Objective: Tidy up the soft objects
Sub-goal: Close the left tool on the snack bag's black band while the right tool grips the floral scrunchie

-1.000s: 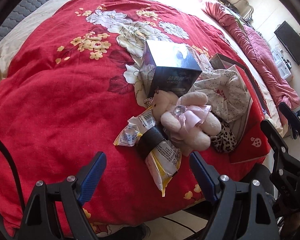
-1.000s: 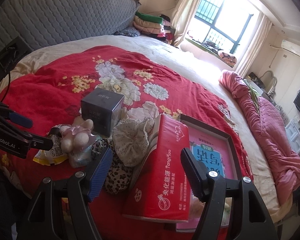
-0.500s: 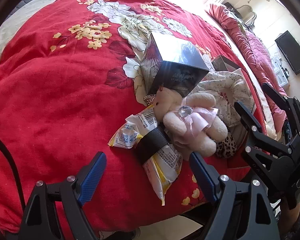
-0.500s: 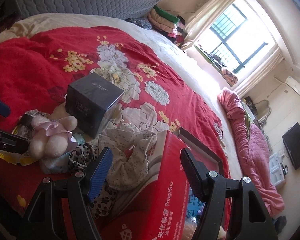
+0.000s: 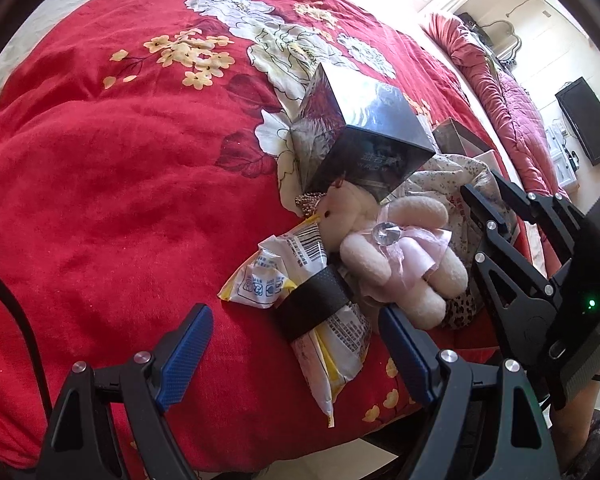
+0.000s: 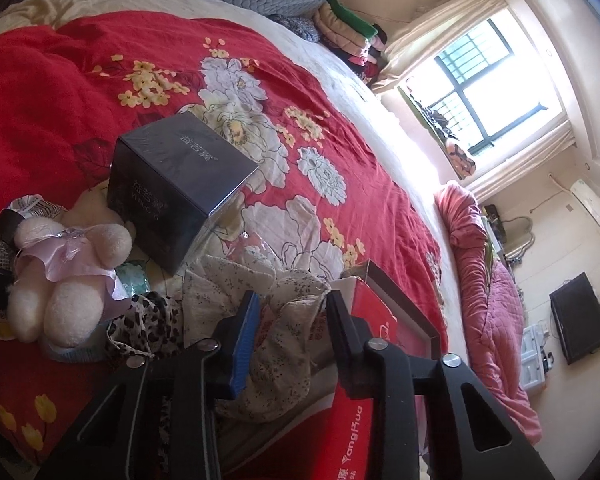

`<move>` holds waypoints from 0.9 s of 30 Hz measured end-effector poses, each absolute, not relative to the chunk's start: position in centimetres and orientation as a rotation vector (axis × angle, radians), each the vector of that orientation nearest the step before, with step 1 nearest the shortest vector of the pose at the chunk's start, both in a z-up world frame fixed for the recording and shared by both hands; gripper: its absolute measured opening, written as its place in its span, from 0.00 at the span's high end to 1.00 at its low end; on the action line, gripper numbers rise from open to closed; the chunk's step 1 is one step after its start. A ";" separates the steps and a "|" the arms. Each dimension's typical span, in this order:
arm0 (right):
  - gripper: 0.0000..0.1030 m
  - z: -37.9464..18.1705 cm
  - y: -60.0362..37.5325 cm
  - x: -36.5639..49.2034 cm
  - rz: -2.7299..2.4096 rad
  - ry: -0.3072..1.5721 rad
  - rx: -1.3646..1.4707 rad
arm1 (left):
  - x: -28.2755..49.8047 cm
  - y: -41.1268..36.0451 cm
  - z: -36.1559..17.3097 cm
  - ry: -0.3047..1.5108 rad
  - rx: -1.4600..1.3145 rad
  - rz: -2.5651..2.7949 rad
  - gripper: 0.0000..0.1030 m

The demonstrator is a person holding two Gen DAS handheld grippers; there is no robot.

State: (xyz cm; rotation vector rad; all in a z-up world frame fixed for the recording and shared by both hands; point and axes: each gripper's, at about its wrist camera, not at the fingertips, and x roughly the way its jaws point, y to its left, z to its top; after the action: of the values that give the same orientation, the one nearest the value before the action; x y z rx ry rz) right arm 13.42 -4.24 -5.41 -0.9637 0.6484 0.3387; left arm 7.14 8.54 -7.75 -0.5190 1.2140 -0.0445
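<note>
One floral cloth (image 6: 284, 320), crumpled, seemingly pinched, right gripper (image 6: 292, 312)

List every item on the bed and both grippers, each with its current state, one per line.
Left gripper: open, empty, above the snack packet.
Right gripper: jaws just closing, pinching the floral cloth.
Cream floral cloth: crumpled, gripped.
Pink-dressed plush bear: lying on the packet.
Yellow-white snack packet: flat, sealed.
Dark glossy box: closed, upright.
Red carton: lying beside the cloth.
</note>
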 end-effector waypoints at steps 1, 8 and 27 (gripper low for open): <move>0.81 -5.7 -4.1 13.5 0.331 0.655 -0.973 | 7.2 8.6 -7.9 1.215 -0.522 -0.040 0.18; 0.94 -3.1 -5.8 13.8 0.399 0.675 -0.728 | 7.9 8.7 -8.8 1.217 -0.555 -0.035 0.23; 0.94 2.3 -10.4 12.2 0.488 0.659 -0.369 | 6.8 9.9 -6.9 1.106 -0.592 -0.045 0.65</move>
State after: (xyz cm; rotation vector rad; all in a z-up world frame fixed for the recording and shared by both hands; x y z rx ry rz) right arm 12.17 -10.41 2.34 -0.3685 0.6588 0.4882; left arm 6.78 9.94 -6.88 -0.5915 1.1065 -0.0454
